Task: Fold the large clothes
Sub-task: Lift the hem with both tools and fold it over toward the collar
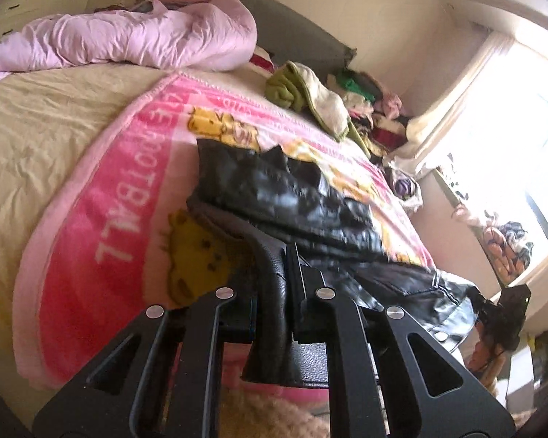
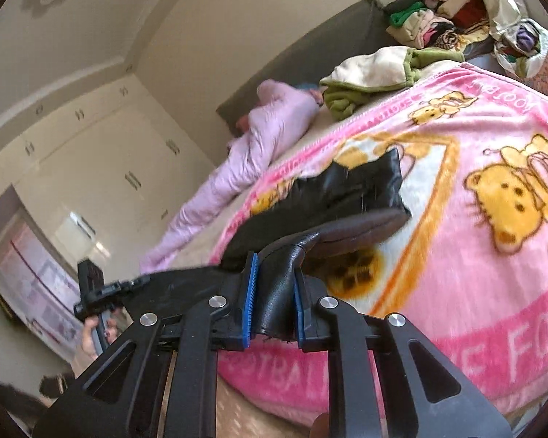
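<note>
You get strong daylight from the large window (image 1: 522,168), blown out to white glare in the left wrist view. Both fisheye views bend walls and bed edges, with dark corners. The glossy black leather jacket (image 1: 310,204) catches highlights and smears with motion blur; the pink cartoon-bear blanket (image 2: 475,219) looks soft too.

Your bed (image 1: 36,127) carries a pink cartoon blanket (image 1: 102,197). On it you have a black leather jacket (image 1: 274,189). A lilac quilt (image 1: 128,40) and green-cream garment (image 1: 303,91) lie farther back.

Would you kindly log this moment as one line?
left gripper: shut on jacket | right gripper: shut on jacket | jacket above blanket
</note>
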Tool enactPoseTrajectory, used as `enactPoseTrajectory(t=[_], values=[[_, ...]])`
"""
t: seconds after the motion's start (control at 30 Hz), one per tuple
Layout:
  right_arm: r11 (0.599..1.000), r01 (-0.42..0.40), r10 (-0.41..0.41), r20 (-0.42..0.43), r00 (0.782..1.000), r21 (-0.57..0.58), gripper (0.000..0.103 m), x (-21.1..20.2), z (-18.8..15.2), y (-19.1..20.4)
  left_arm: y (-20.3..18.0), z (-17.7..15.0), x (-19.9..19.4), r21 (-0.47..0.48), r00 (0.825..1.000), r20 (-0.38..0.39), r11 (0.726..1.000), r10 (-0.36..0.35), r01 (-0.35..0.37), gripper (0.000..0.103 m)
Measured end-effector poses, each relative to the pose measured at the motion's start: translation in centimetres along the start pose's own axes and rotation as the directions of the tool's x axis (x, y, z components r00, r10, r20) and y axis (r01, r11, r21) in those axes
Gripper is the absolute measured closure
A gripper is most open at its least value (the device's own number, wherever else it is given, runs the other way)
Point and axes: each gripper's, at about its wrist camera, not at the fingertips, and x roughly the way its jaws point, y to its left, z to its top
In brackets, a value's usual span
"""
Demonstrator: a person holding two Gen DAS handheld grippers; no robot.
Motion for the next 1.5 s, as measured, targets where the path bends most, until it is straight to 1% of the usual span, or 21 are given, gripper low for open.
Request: enactPoseTrajectory(t=[0.07, 0.13, 0.33, 0.53, 0.73, 0.87, 1.0, 1.13, 1.27, 1.37, 1.5], values=[[0.999, -0.010, 0.009, 0.021, 1.000, 0.034, 0.087, 0.5, 1.3, -0.6, 0.1, 1.0, 0.4, -0.024, 1.000, 0.014, 1.000, -0.008, 0.009, 0.097], [0.999, 0.009, -0.011, 0.041, 0.999, 0.035, 0.087, 1.4, 2.4, -0.7, 0.0, 1.9, 1.1, -0.035, 1.000, 0.023, 0.999, -0.006, 0.007, 0.096], [0.995, 0.091, -0.088, 0.063, 0.994, -0.038, 0.088, 4.2, 5.7, 0.0, -0.4, 4.3, 3.1, -0.051, 0.998, 0.048, 0.998, 0.039, -0.036, 0.095], [0.990, 0.126, -0.121, 0.070, 0.990, -0.068, 0.088, 7.4, 8.5, -0.4, 0.1, 6.8, 5.4, -0.107, 0.997, 0.056, 0.993, 0.057, -0.050, 0.094], [0.990, 0.136, -0.134, 0.057, 0.989, -0.026, 0.088, 11.1, 11.2, -2.4, 0.8, 9.4, 8.6, -0.152, 0.996, 0.047, 0.986, 0.079, -0.071, 0.093], [0.986, 0.166, -0.166, 0.039, 0.985, -0.013, 0.088, 13.7, 12.6, -4.0, 1.5, 10.5, 10.9, -0.180, 0.994, 0.029, 0.979, 0.105, -0.098, 0.093], [0.977, 0.214, -0.215, 0.021, 0.976, 0.012, 0.088, 16.0, 13.6, -6.0, 2.4, 11.5, 13.8, -0.206, 0.988, 0.009, 0.967, 0.157, -0.151, 0.091], [0.955, 0.295, -0.294, -0.028, 0.955, 0.026, 0.088, 19.0, 14.1, -8.4, 3.2, 11.9, 16.5, -0.242, 0.981, -0.015, 0.952, 0.192, -0.190, 0.090], [0.941, 0.333, -0.329, -0.072, 0.942, 0.055, 0.088, 21.3, 13.7, -10.6, 3.7, 11.5, 18.6, -0.259, 0.973, -0.017, 0.939, 0.231, -0.227, 0.089], [0.936, 0.345, -0.338, -0.087, 0.937, 0.072, 0.086, 22.4, 13.3, -11.7, 3.8, 10.9, 19.4, -0.244, 0.965, 0.001, 0.936, 0.261, -0.253, 0.089], [0.932, 0.356, -0.350, -0.088, 0.933, 0.072, 0.084, 22.9, 13.0, -12.2, 2.9, 10.3, 20.0, -0.179, 0.956, 0.037, 0.943, 0.292, -0.282, 0.087]])
